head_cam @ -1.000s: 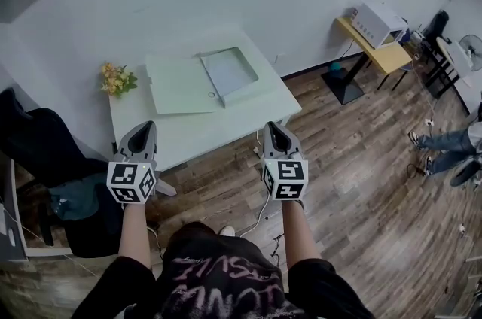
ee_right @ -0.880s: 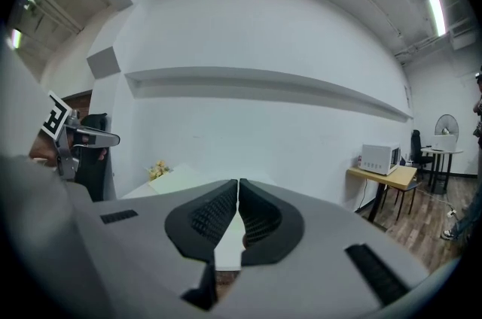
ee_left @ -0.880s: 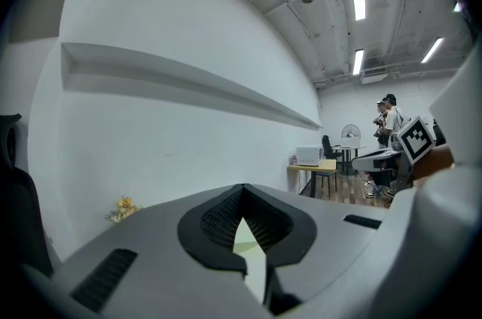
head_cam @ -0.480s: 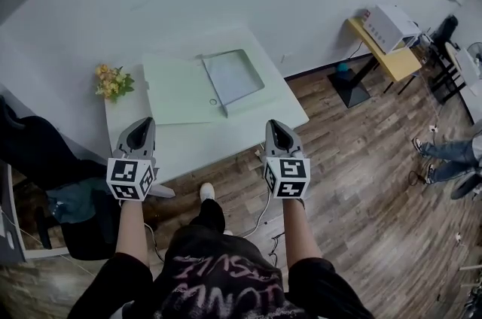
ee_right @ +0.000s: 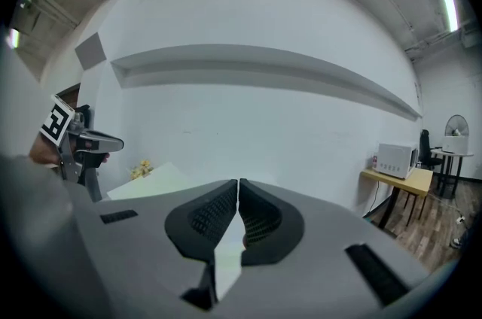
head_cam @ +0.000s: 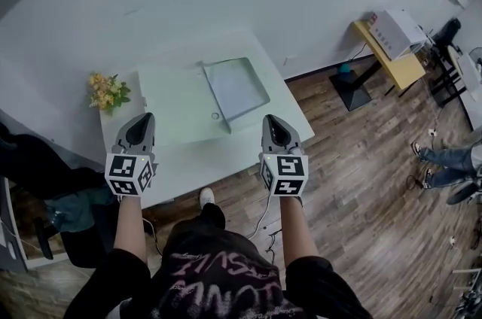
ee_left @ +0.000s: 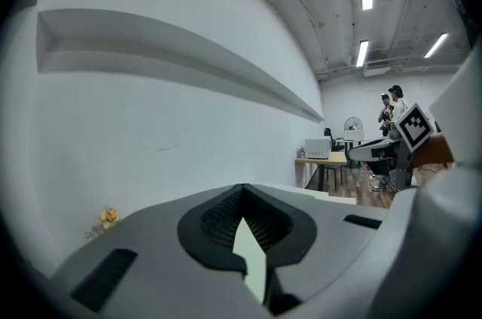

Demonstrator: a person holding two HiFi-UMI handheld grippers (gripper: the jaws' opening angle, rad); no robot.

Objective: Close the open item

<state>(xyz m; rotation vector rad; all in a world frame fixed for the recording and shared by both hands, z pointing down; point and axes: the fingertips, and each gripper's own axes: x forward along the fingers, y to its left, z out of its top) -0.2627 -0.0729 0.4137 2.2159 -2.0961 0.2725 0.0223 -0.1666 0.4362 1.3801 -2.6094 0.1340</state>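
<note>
Open folder (head_cam: 197, 95) flat on table (head_cam: 197, 157) | left claw (head_cam: 143, 120) together, empty | right claw (head_cam: 269, 120) together, empty

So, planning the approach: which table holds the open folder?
The white table in the middle, bearing folder and flowers; the yellow table at right holds a white appliance.

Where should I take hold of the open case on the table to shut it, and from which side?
Probably the flat green lid, at its left edge, farthest from the hinge beside the tray. It lies flat on the table, so come in low from the left with the nearer left claw and swing it over.
</note>
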